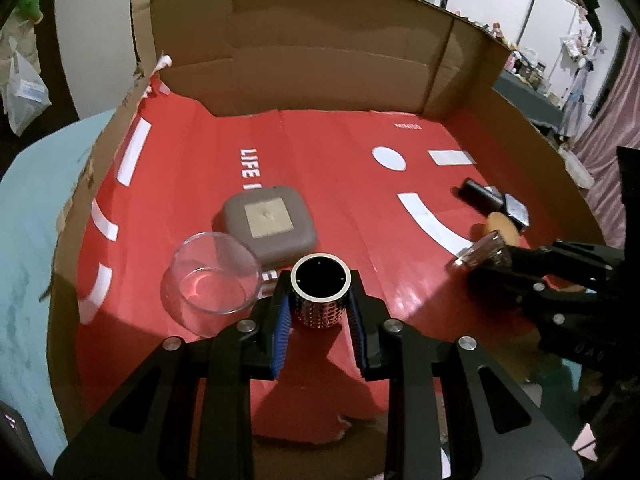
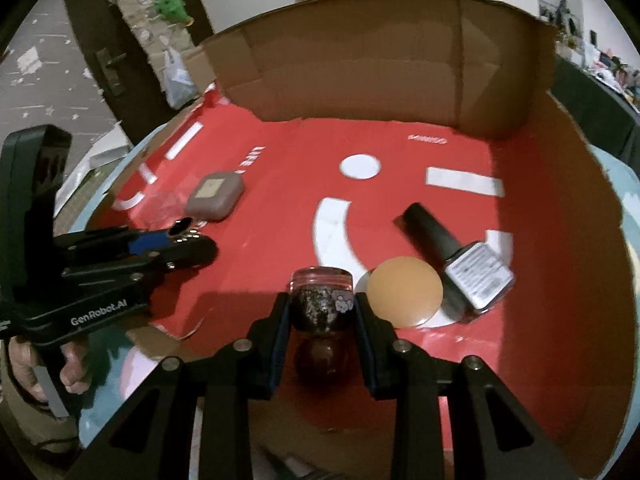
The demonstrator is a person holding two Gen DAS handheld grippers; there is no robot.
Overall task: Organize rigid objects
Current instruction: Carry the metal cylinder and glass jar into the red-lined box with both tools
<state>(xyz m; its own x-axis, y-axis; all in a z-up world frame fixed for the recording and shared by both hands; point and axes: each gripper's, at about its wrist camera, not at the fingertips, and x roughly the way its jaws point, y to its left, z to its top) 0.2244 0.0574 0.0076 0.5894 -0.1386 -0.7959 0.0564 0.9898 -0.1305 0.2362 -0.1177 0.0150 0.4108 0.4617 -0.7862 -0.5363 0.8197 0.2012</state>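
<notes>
My left gripper [image 1: 320,300] is shut on a small shiny studded metal cup [image 1: 319,298] with a black top, held just above the red sheet [image 1: 340,160]. A clear glass bowl [image 1: 212,276] lies tilted to its left, and a grey square case [image 1: 270,222] rests behind it. My right gripper [image 2: 322,304] is shut on a small dark glitter jar [image 2: 321,300] with a clear lid. To the right of the jar lie a round tan disc [image 2: 405,292] and a dark bottle [image 2: 452,252] with a white label. The left gripper [image 2: 188,246] also shows at the left of the right wrist view.
Everything sits inside a wide cardboard box [image 1: 304,48] with tall brown walls, lined by the red sheet with white marks. A person's hand [image 2: 44,368] grips the left tool. A light blue surface [image 1: 36,208] lies outside the box on the left.
</notes>
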